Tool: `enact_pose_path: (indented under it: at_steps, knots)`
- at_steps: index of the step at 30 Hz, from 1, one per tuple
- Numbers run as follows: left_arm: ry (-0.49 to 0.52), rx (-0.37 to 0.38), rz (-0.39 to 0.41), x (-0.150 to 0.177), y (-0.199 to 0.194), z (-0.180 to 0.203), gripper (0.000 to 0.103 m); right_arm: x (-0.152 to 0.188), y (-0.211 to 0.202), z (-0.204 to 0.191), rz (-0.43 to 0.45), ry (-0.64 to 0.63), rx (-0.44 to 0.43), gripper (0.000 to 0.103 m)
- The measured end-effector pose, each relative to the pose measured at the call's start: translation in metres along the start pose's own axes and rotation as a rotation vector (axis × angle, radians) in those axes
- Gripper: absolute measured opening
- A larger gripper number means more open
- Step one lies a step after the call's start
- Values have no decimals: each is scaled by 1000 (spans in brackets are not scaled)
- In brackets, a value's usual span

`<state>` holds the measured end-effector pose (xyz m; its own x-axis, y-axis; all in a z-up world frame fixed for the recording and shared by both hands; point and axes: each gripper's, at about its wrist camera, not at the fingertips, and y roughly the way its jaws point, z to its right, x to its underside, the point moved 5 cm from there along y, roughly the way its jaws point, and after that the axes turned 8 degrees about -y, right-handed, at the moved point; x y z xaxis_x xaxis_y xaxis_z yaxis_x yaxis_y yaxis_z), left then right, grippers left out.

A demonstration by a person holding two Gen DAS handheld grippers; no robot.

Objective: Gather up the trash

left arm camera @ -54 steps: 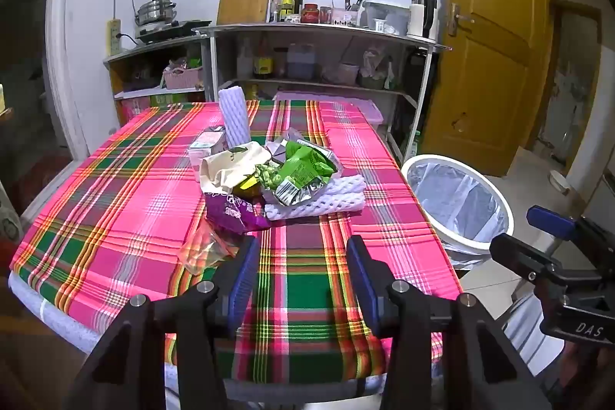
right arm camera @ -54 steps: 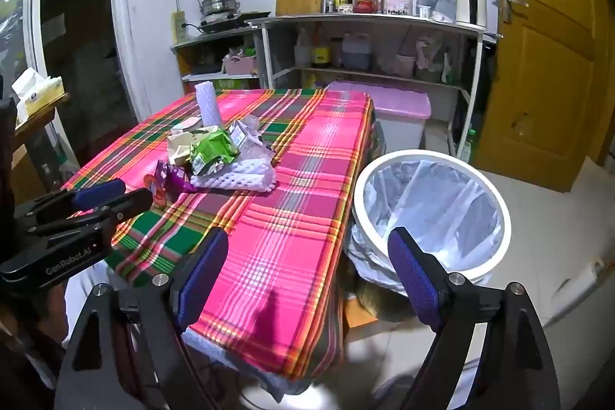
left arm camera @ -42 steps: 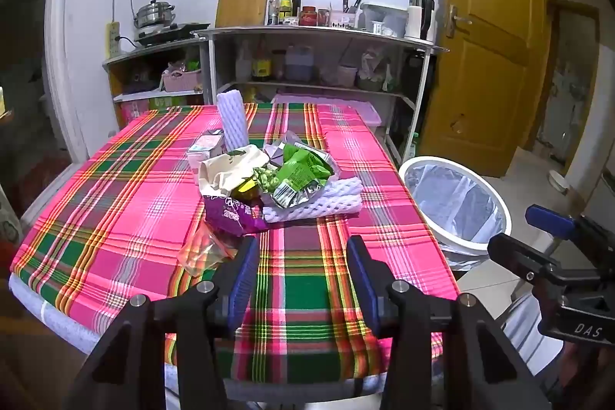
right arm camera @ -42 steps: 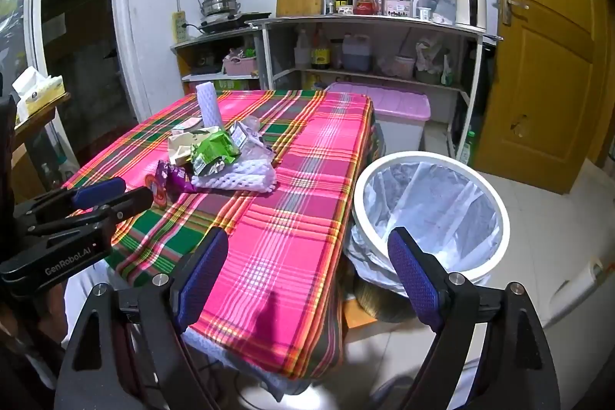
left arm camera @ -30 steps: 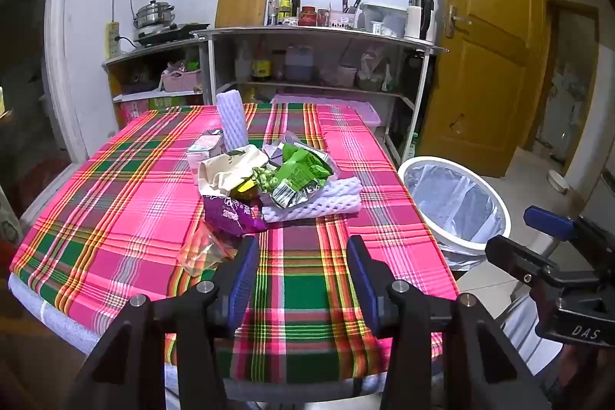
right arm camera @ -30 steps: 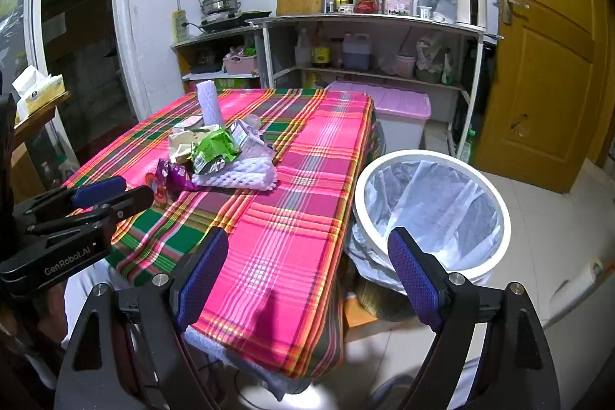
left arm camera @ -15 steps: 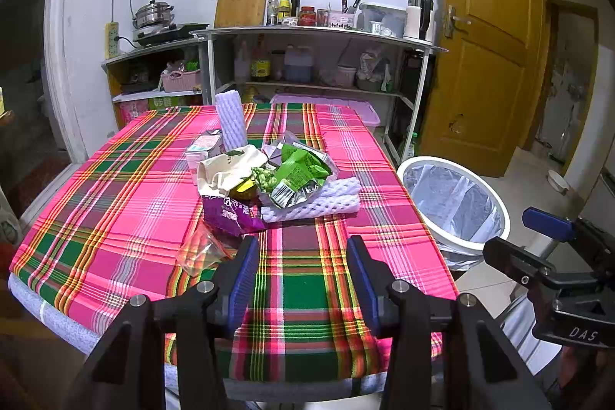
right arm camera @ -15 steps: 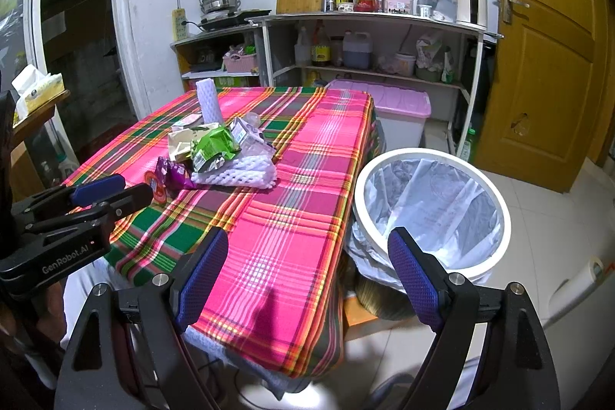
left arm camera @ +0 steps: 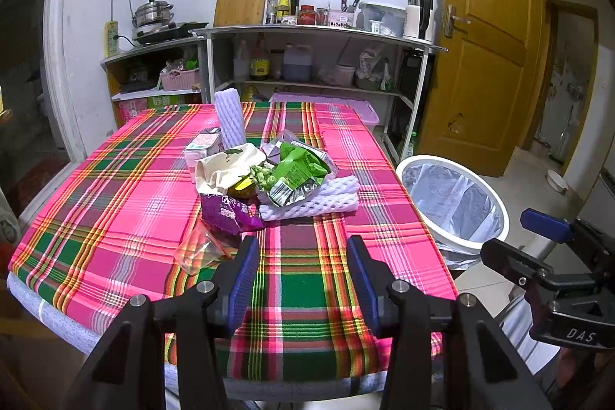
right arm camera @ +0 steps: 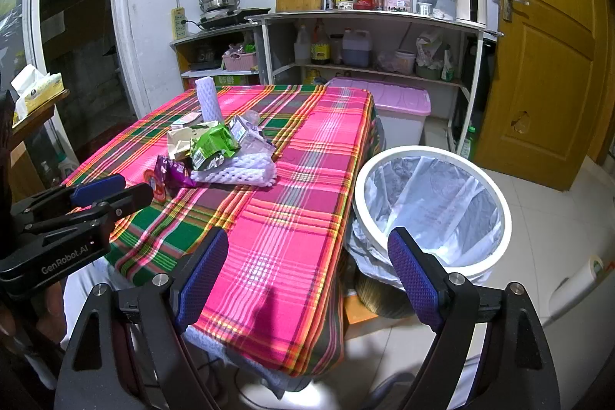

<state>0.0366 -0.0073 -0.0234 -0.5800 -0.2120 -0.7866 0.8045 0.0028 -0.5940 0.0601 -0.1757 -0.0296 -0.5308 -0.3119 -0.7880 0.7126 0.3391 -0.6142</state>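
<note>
A heap of trash lies mid-table on the plaid tablecloth (left arm camera: 127, 195): a green snack bag (left arm camera: 296, 171), a purple wrapper (left arm camera: 228, 214), white foam netting (left arm camera: 311, 200), a cream wrapper (left arm camera: 223, 170), a small pink carton (left arm camera: 201, 146), an upright foam sleeve (left arm camera: 230, 120) and a clear plastic bag (left arm camera: 200, 250). My left gripper (left arm camera: 303, 269) stands open over the near table edge, short of the heap, nothing between its fingers. My right gripper (right arm camera: 307, 268) is open wide beside the table's corner, near the white-rimmed bin (right arm camera: 432, 208) lined with a clear bag.
The bin (left arm camera: 453, 202) stands on the floor right of the table. Behind are metal shelves (left arm camera: 307, 64) with bottles and a pot, a pink-lidded box (right arm camera: 388, 98) and a wooden door (left arm camera: 484, 37). A tissue box (right arm camera: 34, 85) rests on a side stand at left.
</note>
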Motion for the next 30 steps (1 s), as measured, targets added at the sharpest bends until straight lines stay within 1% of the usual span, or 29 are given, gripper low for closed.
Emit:
enact_pose_path:
  at_steps: [18, 21, 25, 30]
  knots:
    - [-3, 2, -4, 3, 0, 2, 47, 1, 0, 0, -3, 1, 0, 85]
    - [-5, 9, -10, 5, 7, -1, 47, 1, 1, 0, -8, 1, -4, 85]
    - [-6, -3, -18, 5, 14, -3, 47, 0, 10, -1, -18, -5, -14, 85]
    - [-30, -2, -28, 2, 23, -15, 47, -3, 21, -1, -30, -8, -26, 85]
